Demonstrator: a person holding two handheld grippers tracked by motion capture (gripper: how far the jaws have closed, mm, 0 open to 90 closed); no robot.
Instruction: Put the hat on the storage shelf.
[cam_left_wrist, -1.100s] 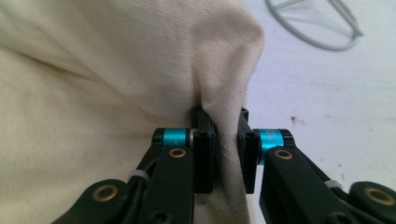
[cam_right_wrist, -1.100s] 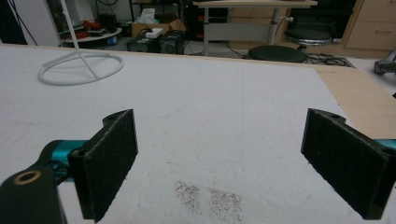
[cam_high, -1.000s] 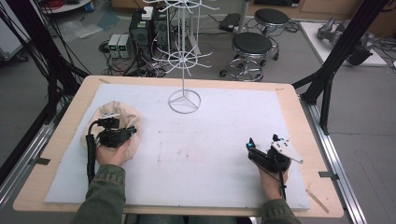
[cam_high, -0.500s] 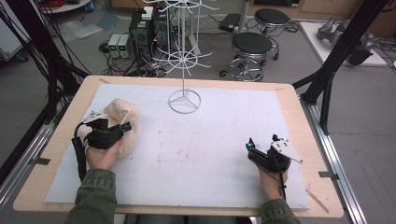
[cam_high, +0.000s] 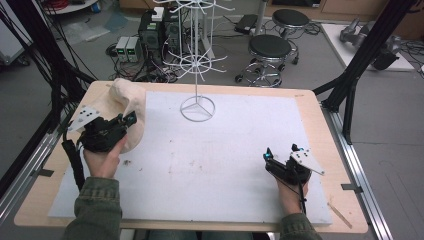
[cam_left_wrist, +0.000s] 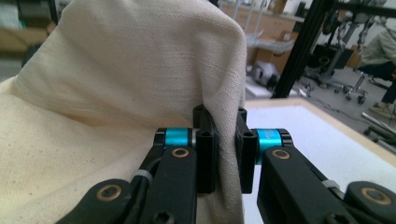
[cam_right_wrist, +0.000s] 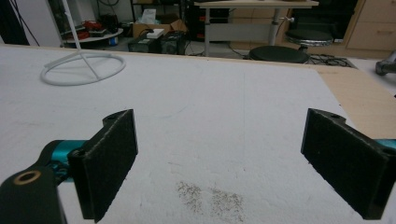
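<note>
A: Where is the cream cloth (cam_high: 125, 102) seen?

B: It is seen at the far left of the tabletop (cam_high: 240, 150), beside the white mat's left edge. Part of it is lifted up off the tabletop, and part of it hangs down beside the left tongs (cam_high: 131, 119).

A: How is the cloth held?

B: A fold of the cloth is pinched between the two black jaws of the left tongs. In the left gripper view the jaws are pressed tight on the fold (cam_left_wrist: 227, 140), with almost no gap left. The rest of the cloth is bunched up high above them.

A: And the right tongs (cam_high: 282, 154)?

B: They are kept low over the near right part of the white mat. In the right gripper view the two flat black pads (cam_right_wrist: 112, 158) are spread wide apart. Nothing is held between them. Some small dark crumbs (cam_right_wrist: 210, 196) are seen on the mat just in front.

A: What else is on the tabletop?

B: A white wire stand (cam_high: 197, 107) is set at the far middle, well apart from both tongs.
</note>
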